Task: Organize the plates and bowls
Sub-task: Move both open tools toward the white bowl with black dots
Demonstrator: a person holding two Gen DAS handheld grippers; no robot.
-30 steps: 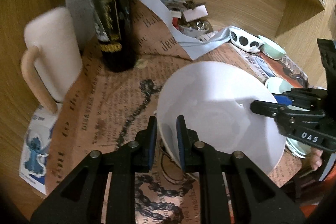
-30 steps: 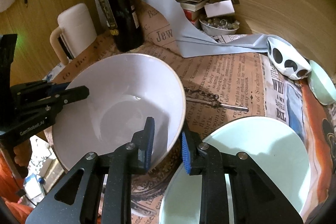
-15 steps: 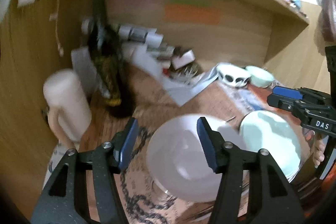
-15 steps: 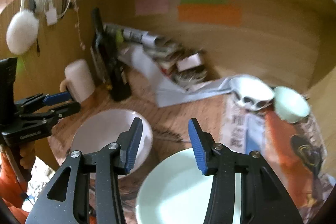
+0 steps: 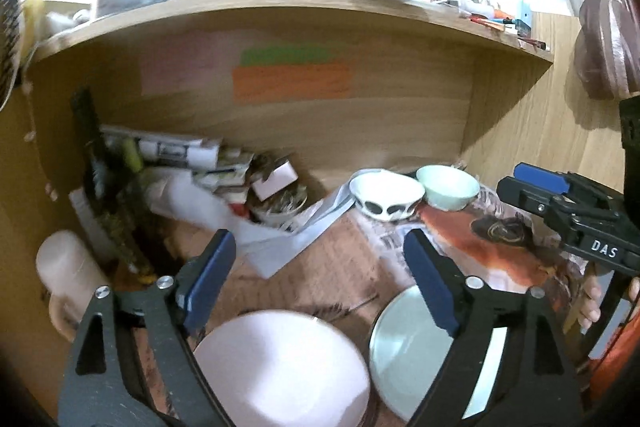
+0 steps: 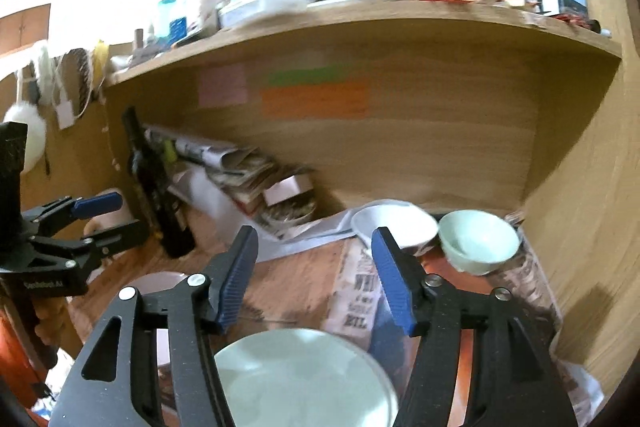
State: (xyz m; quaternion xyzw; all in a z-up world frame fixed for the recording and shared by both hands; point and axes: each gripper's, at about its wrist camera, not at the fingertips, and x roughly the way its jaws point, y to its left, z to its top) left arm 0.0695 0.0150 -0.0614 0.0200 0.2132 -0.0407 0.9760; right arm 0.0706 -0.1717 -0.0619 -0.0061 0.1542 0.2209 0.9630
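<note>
- Currently both grippers hang above the worktop (image 6: 304, 279), fingers spread wide, nothing pinched.
- Left gripper (image 5: 320, 279): white bowl (image 5: 280, 367) sits directly below and just near of its fingers, on the left half of the worktop.
- Right gripper (image 6: 316, 271): pale green plate (image 6: 304, 375) lies flat right under it, near edge of the worktop, just right of the white bowl.
- Far right corner: spotted white bowl (image 6: 396, 225) and small green bowl (image 6: 480, 241), side by side, close or touching — can't tell which.
- Key relation: those two far bowls lie ahead and right of the right gripper's fingers, so the right arm is nearer; the left one would have to cross over the plate.
- Bowls and plate are round, so no long axis; a rim pinch from above looks workable from any side.
- Risk, my read: dark bottle (image 6: 160, 195) and mug (image 5: 68, 279) stand far left, close to the left gripper's path.
- Far-field is motion-blurred, so the exact gaps are uncertain.
</note>
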